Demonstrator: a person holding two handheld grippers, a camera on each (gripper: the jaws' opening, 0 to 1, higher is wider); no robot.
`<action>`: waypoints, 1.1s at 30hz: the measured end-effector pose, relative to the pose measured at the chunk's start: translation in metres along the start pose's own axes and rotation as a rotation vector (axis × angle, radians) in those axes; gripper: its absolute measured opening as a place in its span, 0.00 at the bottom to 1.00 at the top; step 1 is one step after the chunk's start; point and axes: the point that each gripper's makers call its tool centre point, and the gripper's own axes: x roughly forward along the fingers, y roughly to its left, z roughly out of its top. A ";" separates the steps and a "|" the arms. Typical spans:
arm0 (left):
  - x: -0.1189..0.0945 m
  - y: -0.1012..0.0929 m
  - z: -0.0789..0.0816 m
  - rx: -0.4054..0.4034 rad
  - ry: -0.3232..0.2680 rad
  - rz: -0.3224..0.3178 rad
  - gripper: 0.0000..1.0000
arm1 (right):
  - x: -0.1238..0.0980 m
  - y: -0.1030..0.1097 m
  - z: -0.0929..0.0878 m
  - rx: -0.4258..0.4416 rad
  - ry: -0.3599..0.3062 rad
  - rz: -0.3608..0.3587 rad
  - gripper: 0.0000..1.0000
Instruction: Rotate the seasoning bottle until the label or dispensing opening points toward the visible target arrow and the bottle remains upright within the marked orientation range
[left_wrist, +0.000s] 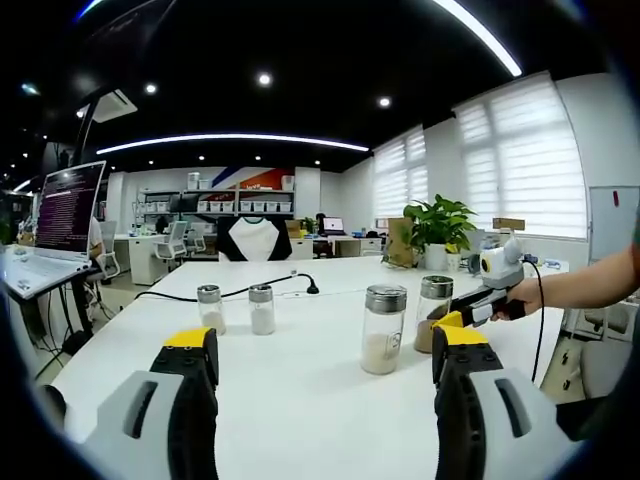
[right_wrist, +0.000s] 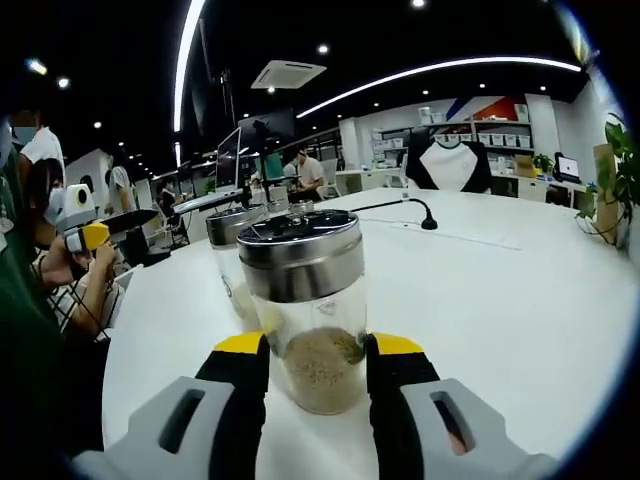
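Four jars stood on the worktop (left_wrist: 300, 400): two small shakers (left_wrist: 209, 307) side by side at left, a seasoning bottle (left_wrist: 384, 328) right of them, another jar (left_wrist: 434, 314) just behind it, between the right tongs (right_wrist: 318, 350).

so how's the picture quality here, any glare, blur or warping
Left gripper view: bright window blinds wash out, ceiling light strips bow from fisheye, jars stay sharp. Right gripper view: the near seasoning bottle bulges with distortion, its metal lid catches glare, background desks soften.

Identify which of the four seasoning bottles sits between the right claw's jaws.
The rightmost bottle, holding brownish seasoning, sits inside the right claw; the other three stand free on the table.
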 end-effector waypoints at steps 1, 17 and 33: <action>0.000 0.000 0.000 -0.005 0.001 -0.002 0.93 | 0.000 0.000 0.000 -0.006 0.002 0.014 0.37; 0.003 -0.003 0.001 -0.002 -0.001 -0.009 0.93 | 0.001 0.003 -0.001 -0.047 0.003 0.156 0.37; 0.003 0.006 -0.004 -0.010 0.010 -0.003 0.93 | 0.005 0.004 -0.003 -0.036 0.031 0.170 0.38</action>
